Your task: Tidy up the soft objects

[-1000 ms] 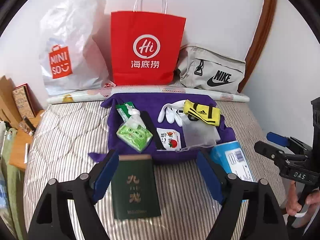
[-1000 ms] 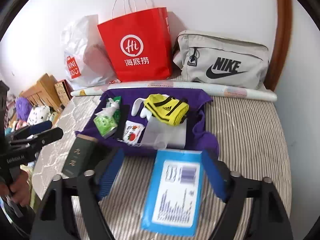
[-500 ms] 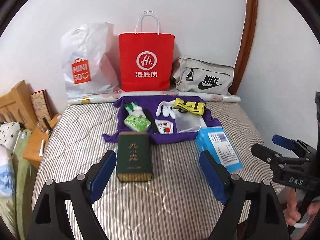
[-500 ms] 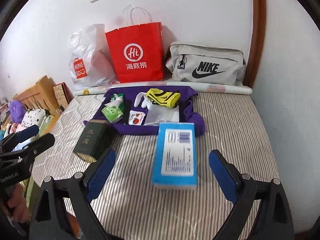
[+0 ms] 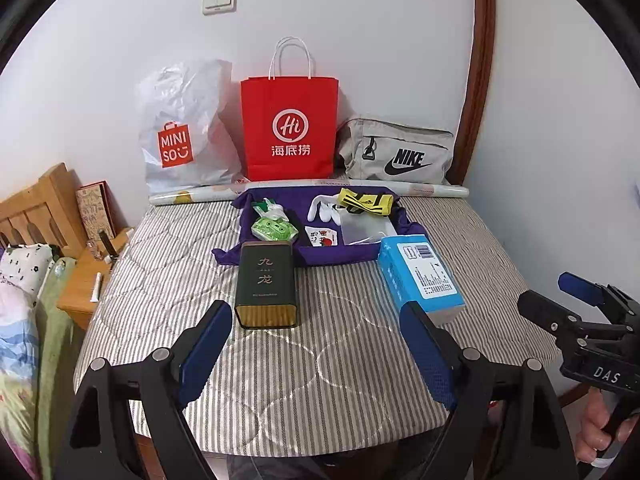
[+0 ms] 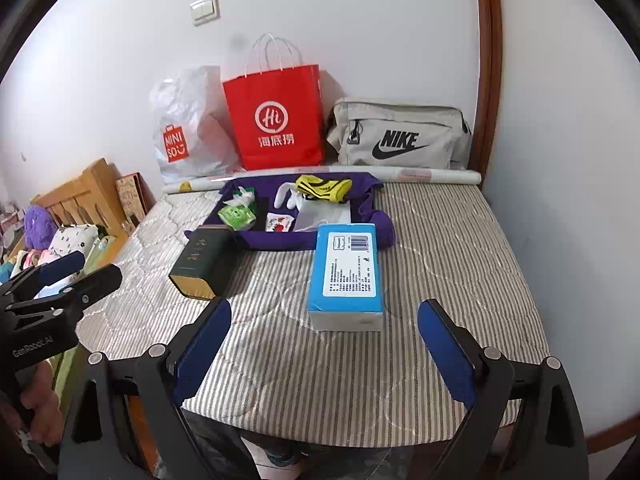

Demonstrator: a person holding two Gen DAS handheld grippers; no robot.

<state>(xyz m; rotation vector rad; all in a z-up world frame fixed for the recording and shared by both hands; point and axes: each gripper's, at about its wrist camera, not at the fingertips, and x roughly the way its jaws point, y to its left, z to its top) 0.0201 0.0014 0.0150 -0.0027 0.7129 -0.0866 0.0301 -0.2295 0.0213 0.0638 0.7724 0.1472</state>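
Soft items, seemingly gloves [image 5: 325, 211] and yellow sock [image 6: 323, 188], lie on purple cloth [image 5: 340, 254]; left claw [image 5: 316, 350] and right claw [image 6: 325, 350] gape wide, holding nothing.

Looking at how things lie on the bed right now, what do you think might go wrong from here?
The small soft items crowd the purple cloth: grabbing the yellow sock may drag the white glove touching it. The blue box and dark green tin sit in front of them, so a low reach could knock either.
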